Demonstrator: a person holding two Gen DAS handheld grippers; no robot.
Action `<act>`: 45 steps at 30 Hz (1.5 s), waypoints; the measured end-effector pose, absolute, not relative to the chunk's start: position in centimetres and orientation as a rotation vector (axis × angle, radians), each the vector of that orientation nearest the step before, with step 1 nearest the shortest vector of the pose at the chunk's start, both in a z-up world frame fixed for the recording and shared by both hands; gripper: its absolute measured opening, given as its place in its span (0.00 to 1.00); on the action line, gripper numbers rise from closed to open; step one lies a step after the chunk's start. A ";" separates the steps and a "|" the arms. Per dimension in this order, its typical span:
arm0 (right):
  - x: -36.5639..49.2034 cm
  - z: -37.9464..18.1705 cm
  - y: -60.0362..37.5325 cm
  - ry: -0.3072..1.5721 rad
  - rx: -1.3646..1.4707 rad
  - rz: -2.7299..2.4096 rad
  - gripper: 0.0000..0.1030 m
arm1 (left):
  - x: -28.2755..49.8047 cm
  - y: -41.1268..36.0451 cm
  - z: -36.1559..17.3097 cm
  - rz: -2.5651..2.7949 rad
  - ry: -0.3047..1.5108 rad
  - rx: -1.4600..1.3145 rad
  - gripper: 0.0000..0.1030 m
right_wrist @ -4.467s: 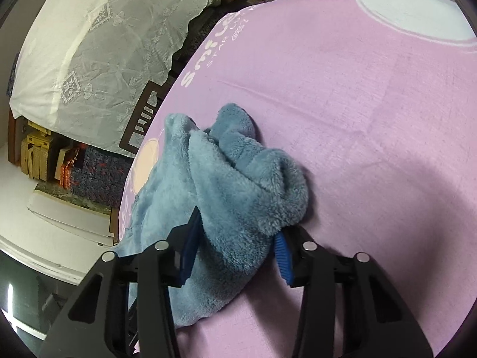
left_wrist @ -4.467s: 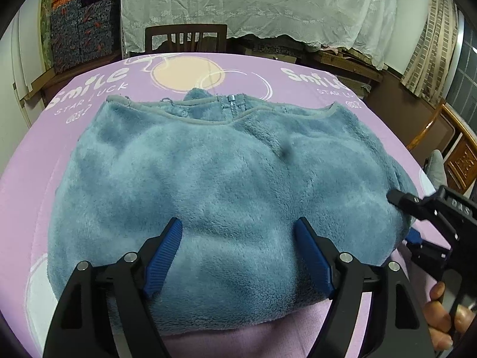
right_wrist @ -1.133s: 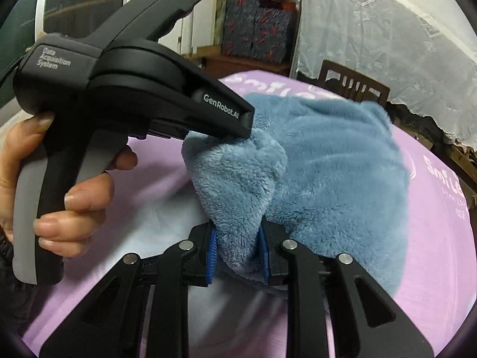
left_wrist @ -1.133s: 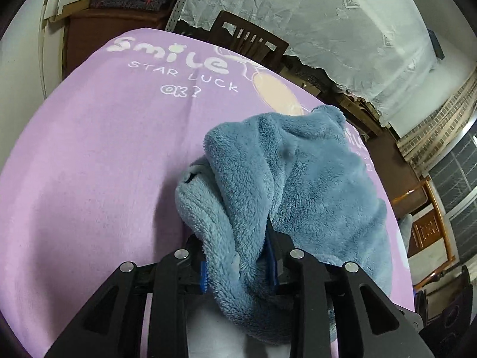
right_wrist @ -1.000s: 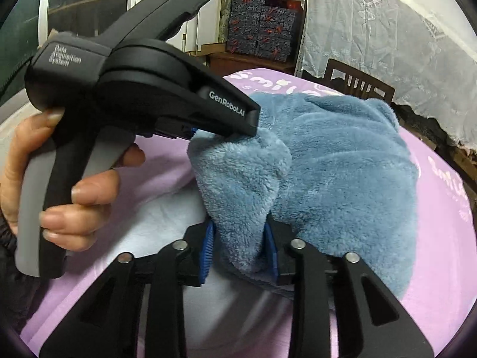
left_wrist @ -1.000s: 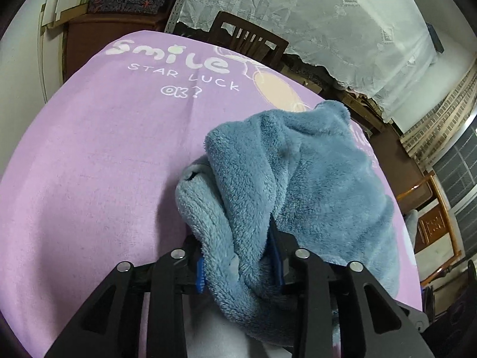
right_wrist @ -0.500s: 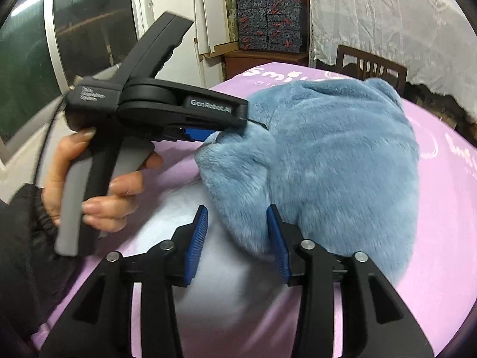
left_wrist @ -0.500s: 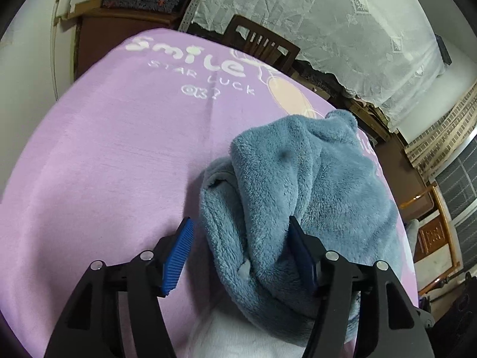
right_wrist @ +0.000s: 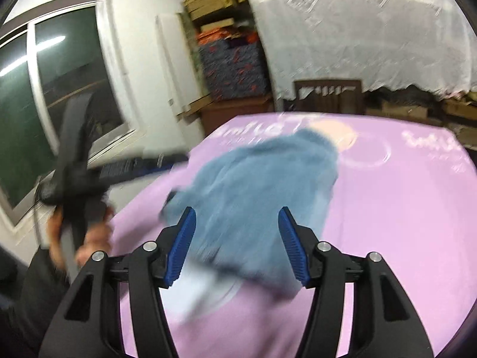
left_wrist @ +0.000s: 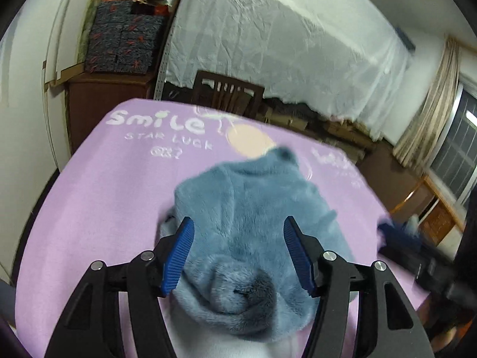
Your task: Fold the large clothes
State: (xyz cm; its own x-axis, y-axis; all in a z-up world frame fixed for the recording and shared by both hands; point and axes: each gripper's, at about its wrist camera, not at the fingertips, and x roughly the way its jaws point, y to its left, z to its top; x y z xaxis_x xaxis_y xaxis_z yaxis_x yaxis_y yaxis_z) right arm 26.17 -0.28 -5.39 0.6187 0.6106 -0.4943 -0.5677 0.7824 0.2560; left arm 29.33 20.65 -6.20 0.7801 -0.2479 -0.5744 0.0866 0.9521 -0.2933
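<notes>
A blue fleece garment [left_wrist: 253, 208] lies folded in a bundle on the purple tablecloth [left_wrist: 104, 194]. My left gripper [left_wrist: 238, 256] hovers over its near end, open, with the blue pads [left_wrist: 179, 256] standing clear of the fleece on both sides. In the right wrist view the same garment [right_wrist: 268, 179] is blurred. My right gripper [right_wrist: 237, 241] is above its near edge, its jaws opening, with nothing pressed between them. A hand holds the left gripper [right_wrist: 167, 161] at the left of that view, and the right gripper [left_wrist: 402, 238] shows blurred at the right edge of the left wrist view.
A dark wooden chair [left_wrist: 228, 92] stands behind the table's far edge, under a white lace cover [left_wrist: 283, 59]. Stacked patterned boxes [left_wrist: 122, 38] sit on a cabinet at the back left. A window [right_wrist: 44, 89] is on the left, and wooden furniture [left_wrist: 432, 208] is on the right.
Both grippers were shut on the fleece's folded edge. Both have let go, opened wide, and pulled back and up. The garment stays folded on the cloth.
</notes>
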 end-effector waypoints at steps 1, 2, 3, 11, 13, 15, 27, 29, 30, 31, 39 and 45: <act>27.2 -5.0 0.0 0.592 0.075 0.664 0.54 | 29.6 20.3 -6.7 -0.180 0.668 -0.243 0.61; 27.9 -4.7 0.3 0.590 0.073 0.656 0.52 | 29.9 19.7 -7.4 -0.177 0.693 -0.219 0.61; 29.4 -4.6 0.9 0.596 0.073 0.642 0.51 | 30.1 19.2 -8.0 -0.168 0.713 -0.193 0.61; 35.8 -9.5 2.6 0.751 0.086 0.587 0.39 | 30.4 17.3 -10.7 -0.119 0.760 -0.047 0.61; 36.0 -10.7 2.5 0.762 0.066 0.574 0.39 | 30.5 17.0 -11.1 -0.117 0.764 -0.028 0.61; 36.0 -11.5 2.5 0.769 0.059 0.579 0.39 | 30.5 16.7 -11.2 -0.116 0.759 -0.006 0.61; 34.7 -12.8 1.1 0.767 0.087 0.611 0.39 | 30.2 15.7 -11.3 -0.083 0.739 0.050 0.63; 34.7 -12.8 1.1 0.768 0.088 0.611 0.39 | 29.9 15.4 -11.2 -0.074 0.735 0.060 0.63; 34.7 -12.8 1.1 0.769 0.086 0.614 0.39 | 29.8 15.3 -11.1 -0.072 0.734 0.062 0.63; 34.6 -12.7 1.0 0.769 0.087 0.616 0.39 | 29.8 15.2 -11.0 -0.069 0.733 0.063 0.63; 33.9 -11.5 -0.6 0.744 0.170 0.667 0.42 | 28.7 15.5 -9.7 -0.057 0.693 0.048 0.66; 34.0 -10.7 -2.6 0.736 0.233 0.657 0.46 | 27.7 15.5 -8.3 -0.062 0.645 0.037 0.68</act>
